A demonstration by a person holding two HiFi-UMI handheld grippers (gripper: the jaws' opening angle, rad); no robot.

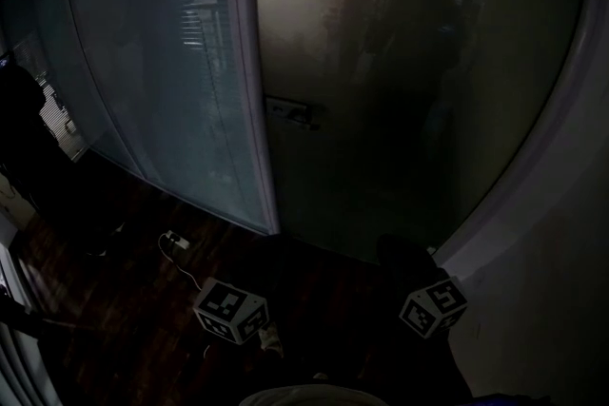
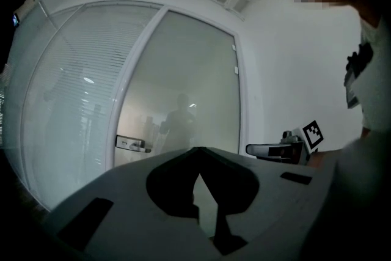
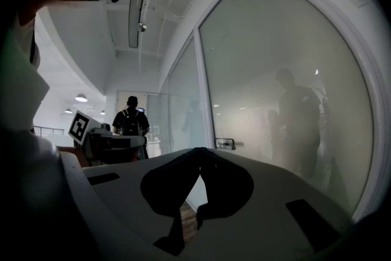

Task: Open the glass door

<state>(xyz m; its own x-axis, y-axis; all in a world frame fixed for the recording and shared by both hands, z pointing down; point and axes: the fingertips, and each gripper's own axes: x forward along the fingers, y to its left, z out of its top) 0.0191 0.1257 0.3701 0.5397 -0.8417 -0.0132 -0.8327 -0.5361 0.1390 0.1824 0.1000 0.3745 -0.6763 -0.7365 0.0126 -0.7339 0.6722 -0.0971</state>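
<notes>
The frosted glass door [image 1: 400, 90] stands closed ahead of me in a white frame, and my own dim reflection shows in it. Its metal handle [image 1: 290, 112] sits on the door's left edge at mid height, well beyond both grippers; it also shows as the handle [image 2: 132, 143] in the left gripper view and the handle [image 3: 225, 143] in the right gripper view. My left gripper [image 2: 198, 153] is shut and holds nothing. The right gripper [image 3: 200, 150] is also shut and holds nothing. In the dark head view, only their marker cubes, left [image 1: 231, 310] and right [image 1: 433, 306], show low down.
A fixed glass panel with blinds [image 1: 162, 62] adjoins the door on the left. A white wall [image 1: 533, 299] curves in on the right. A small white plug and cable [image 1: 174, 241] lie on the dark wood floor. A person with a backpack [image 3: 130, 119] stands far off.
</notes>
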